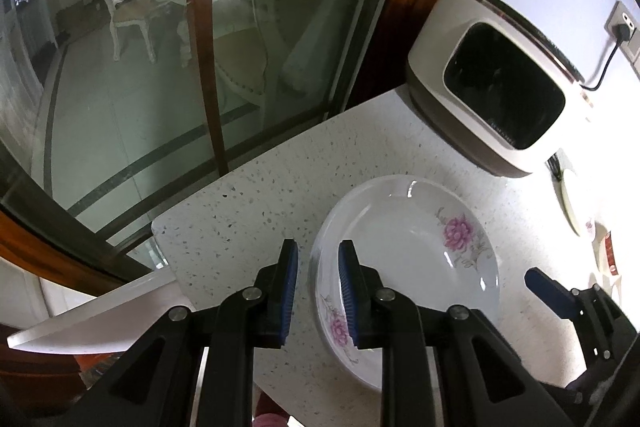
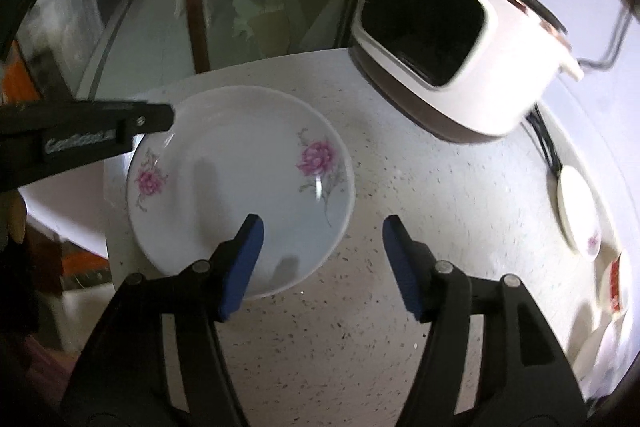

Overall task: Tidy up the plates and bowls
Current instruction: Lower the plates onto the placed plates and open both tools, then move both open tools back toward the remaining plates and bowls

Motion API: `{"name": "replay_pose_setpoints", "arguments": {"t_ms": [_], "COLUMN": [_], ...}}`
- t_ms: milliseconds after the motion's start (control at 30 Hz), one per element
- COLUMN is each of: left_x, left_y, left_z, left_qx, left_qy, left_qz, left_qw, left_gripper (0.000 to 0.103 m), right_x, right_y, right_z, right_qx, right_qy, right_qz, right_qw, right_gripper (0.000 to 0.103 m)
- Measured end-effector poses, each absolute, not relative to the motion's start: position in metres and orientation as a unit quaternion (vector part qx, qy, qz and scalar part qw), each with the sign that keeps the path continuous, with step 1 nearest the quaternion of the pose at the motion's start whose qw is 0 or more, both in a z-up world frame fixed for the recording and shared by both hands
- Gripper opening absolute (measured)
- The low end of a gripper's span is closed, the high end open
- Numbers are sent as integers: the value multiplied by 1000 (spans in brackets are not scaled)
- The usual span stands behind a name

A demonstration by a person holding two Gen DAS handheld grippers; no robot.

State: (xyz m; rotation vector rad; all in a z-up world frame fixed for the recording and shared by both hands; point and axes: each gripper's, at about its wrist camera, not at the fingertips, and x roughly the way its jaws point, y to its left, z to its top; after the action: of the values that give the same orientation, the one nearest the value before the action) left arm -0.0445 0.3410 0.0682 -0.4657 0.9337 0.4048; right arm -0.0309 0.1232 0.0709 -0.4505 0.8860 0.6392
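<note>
Two white plates with pink flowers lie stacked on the speckled counter (image 2: 320, 347). The top plate (image 1: 408, 247) (image 2: 240, 179) sits slightly off-centre on the lower plate (image 1: 340, 339) (image 2: 146, 183). My left gripper (image 1: 319, 267) straddles the stack's left rim with its jaws narrowly apart, and counter shows between the outer pad and the rim. It reaches in from the left as a black finger (image 2: 152, 117) in the right wrist view. My right gripper (image 2: 322, 259) is open at the stack's near right edge, one pad over the plate and one over the counter, holding nothing. One of its blue pads (image 1: 546, 293) shows in the left wrist view.
A white appliance with a dark window (image 1: 492, 87) (image 2: 452, 55) stands behind the plates, with its cord running to a wall socket (image 1: 622, 27). More small dishes (image 2: 576, 211) sit at the far right. The counter's edge (image 1: 168, 239) runs close on the left, beside a glass door (image 1: 160, 67).
</note>
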Motion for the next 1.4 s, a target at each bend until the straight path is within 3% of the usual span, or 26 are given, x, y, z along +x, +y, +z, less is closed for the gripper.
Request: {"name": "replay_pose_setpoints", "arguments": {"t_ms": [167,333,733,1400], "left_x": [-46,-38,15,100], "left_y": [338,323,246,116], "left_z": [75,88,97,51], "left_qx": [-239,-243,-188,-146], "left_qy": [425,402,418,540], "left_qz": [175,143,26,-85], "left_qw": [855,871,888,824], "left_gripper": [63,83,84,84], "right_x": [-22,-20,-3,33], "right_y": [101,80,-32,-149], "right_z": [75,78,78,77], "right_qx": [-155,-126,11,124], "right_qy": [428,430,467,500], "right_qz": [294,270,138,26], "right_qw": [840,852,873,857], "right_gripper": [68,71,74,74]}}
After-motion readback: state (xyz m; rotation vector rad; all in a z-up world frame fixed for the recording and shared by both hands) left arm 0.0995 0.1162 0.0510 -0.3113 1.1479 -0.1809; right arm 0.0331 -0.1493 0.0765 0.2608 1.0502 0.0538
